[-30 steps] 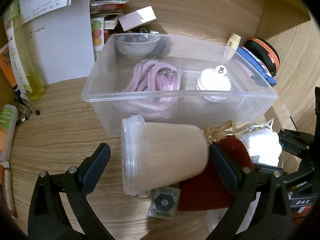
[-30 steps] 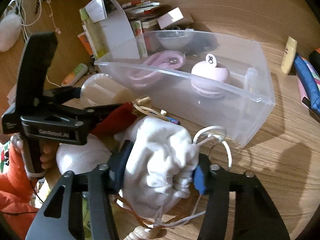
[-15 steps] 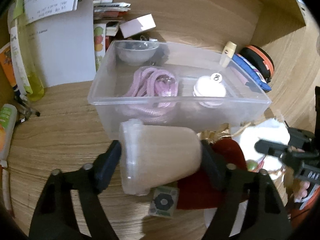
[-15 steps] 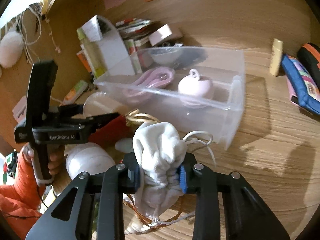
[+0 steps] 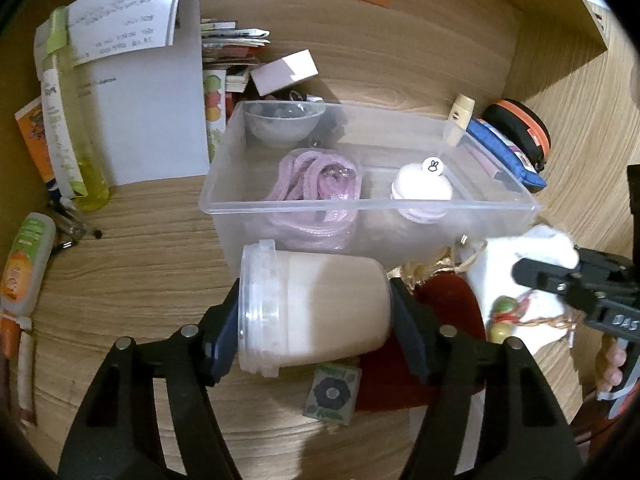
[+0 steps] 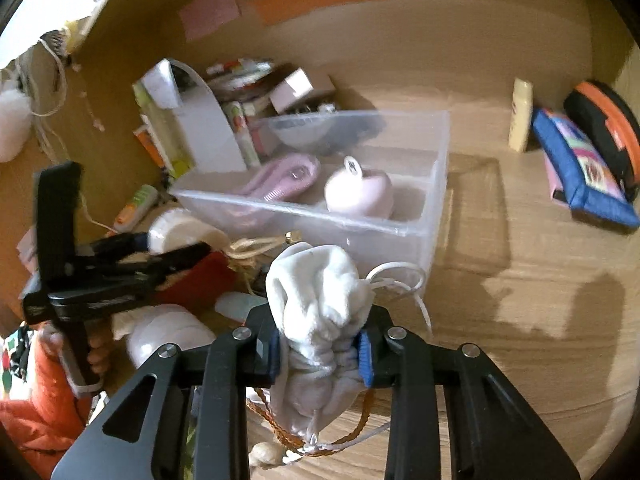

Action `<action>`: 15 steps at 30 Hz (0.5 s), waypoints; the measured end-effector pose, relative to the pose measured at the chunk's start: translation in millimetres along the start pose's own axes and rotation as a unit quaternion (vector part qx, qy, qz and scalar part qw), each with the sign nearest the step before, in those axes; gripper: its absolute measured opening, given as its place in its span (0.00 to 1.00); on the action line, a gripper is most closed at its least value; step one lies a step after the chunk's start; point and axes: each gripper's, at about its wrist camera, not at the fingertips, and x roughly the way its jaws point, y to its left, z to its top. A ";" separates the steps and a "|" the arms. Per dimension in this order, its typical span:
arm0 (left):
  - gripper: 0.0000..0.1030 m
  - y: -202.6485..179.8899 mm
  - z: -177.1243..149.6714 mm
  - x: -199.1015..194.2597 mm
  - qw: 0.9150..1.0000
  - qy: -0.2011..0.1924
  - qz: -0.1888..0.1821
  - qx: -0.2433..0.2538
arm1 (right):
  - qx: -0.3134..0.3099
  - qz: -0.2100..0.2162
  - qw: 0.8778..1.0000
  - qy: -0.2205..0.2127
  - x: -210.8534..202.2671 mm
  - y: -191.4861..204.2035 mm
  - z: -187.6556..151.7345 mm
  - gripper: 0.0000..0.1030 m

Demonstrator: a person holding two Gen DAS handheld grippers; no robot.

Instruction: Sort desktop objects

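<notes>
**Operator:** What has just changed closest to me?

**Describer:** Your left hand-held gripper [image 5: 316, 318] stood wide around the cup [image 5: 320, 312] a second ago. Now its jaws are closing, with one pad on the lid and the other on the base. The cup lies on its side on the bench [image 5: 140, 260], partly over a red cloth [image 5: 440, 300], just in front of the bin [image 5: 360, 204]. Your right hand-held gripper [image 6: 320, 350] only straddled the pouch [image 6: 320, 292] then. It has since pinched the pouch tight around the gathered middle. The white top bulges above the jaws, and the drawstrings and a braided cord hang below.

**Operator:** What does that mean for the sorting?

**Describer:** I judge that both pick-ups are almost done. You have one thing in each hand, and neither is in the bin yet. The cup is wide and smooth, so check that the grip is firm before you lift.

**Operator:** What is in the bin?

**Describer:** It is a clear plastic box just beyond both hand-held grippers. Inside, a coiled pink cord [image 5: 312, 176] lies on the left. A round pink case [image 5: 420, 190] with a bunny tag sits beside it. The right end looks free. A clear bowl [image 5: 280, 124] seems to sit in the far left corner, and I cannot tell what it holds.

**Operator:** And farther back?

**Describer:** A blue pencil case [image 5: 504, 148] lies to the right of the bin, on the bench.
</notes>
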 end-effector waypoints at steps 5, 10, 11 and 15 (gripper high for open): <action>0.65 5.0 -5.0 -5.1 1.000 -0.004 0.005 -0.002 | -0.006 -0.031 0.999 0.010 5.2 -0.9 -2.7 0.36; 0.64 13.0 -7.6 -10.7 1.000 -0.008 0.002 -0.017 | -0.026 -0.062 0.998 0.018 -6.6 -3.3 -7.4 0.47; 0.64 15.4 -8.0 -11.9 1.000 -0.010 0.001 -0.021 | -0.029 -0.069 0.997 0.017 -10.6 -3.8 -8.9 0.48; 0.64 19.5 -9.0 -14.9 0.999 -0.012 -0.004 -0.029 | -0.047 -0.092 0.995 0.008 -28.8 -1.1 -12.7 0.49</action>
